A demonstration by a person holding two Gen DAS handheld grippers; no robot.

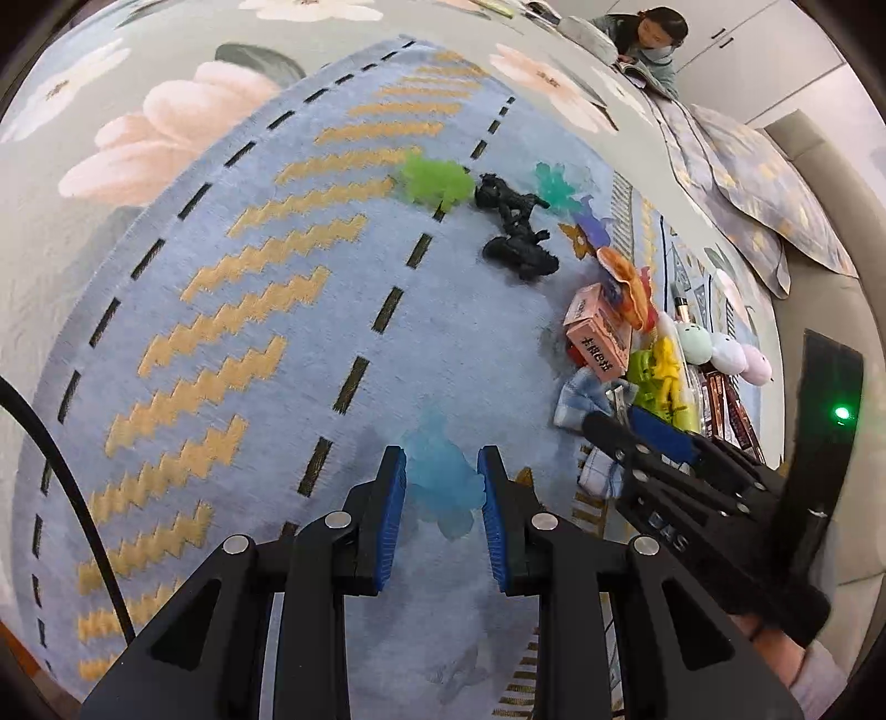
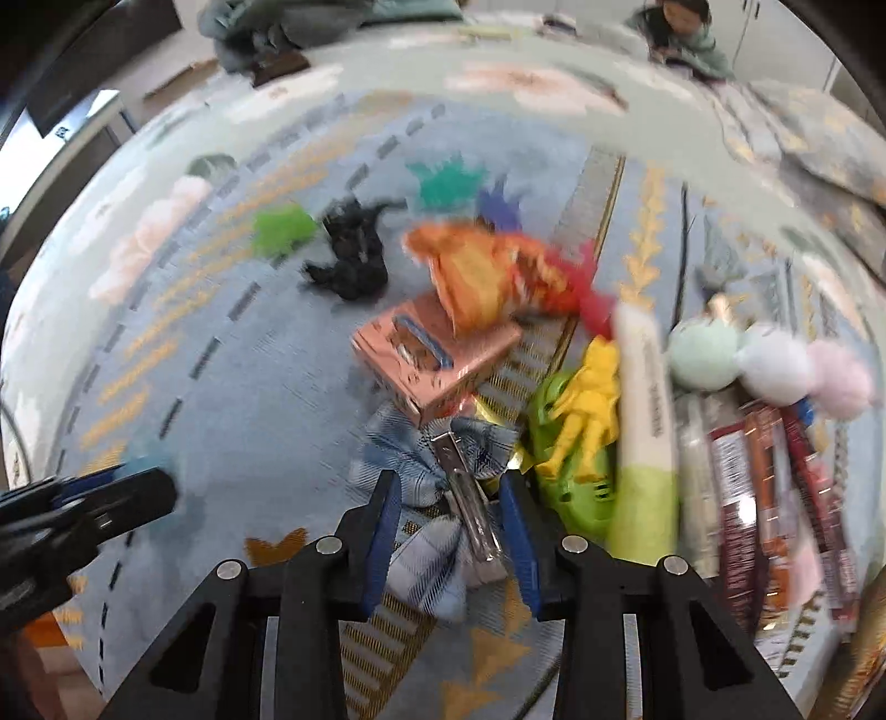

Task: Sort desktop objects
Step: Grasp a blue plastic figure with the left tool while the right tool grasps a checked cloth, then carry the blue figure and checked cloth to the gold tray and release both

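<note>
A translucent light-blue toy figure (image 1: 443, 482) hangs just above the blue carpet (image 1: 249, 332), with my left gripper (image 1: 443, 471) shut on it, both blue pads against its sides. In the right wrist view the left gripper (image 2: 138, 487) shows at the left edge with that toy (image 2: 145, 458). My right gripper (image 2: 448, 498) points down over a plaid cloth hair bow (image 2: 412, 482) with a metal clip (image 2: 470, 498). Bow and clip lie between its fingers, with a gap on the right side. From the left wrist view the right gripper (image 1: 620, 437) reaches into the pile.
Toys stand on the carpet: a green one (image 1: 434, 180), two black figures (image 1: 515, 221), a teal one (image 1: 556, 185). The pile holds a pink box (image 2: 437, 354), an orange plush (image 2: 487, 271), a yellow figure (image 2: 587, 410), pom-poms (image 2: 769, 360) and snack bars (image 2: 747, 498). A person (image 1: 653, 39) sits far back.
</note>
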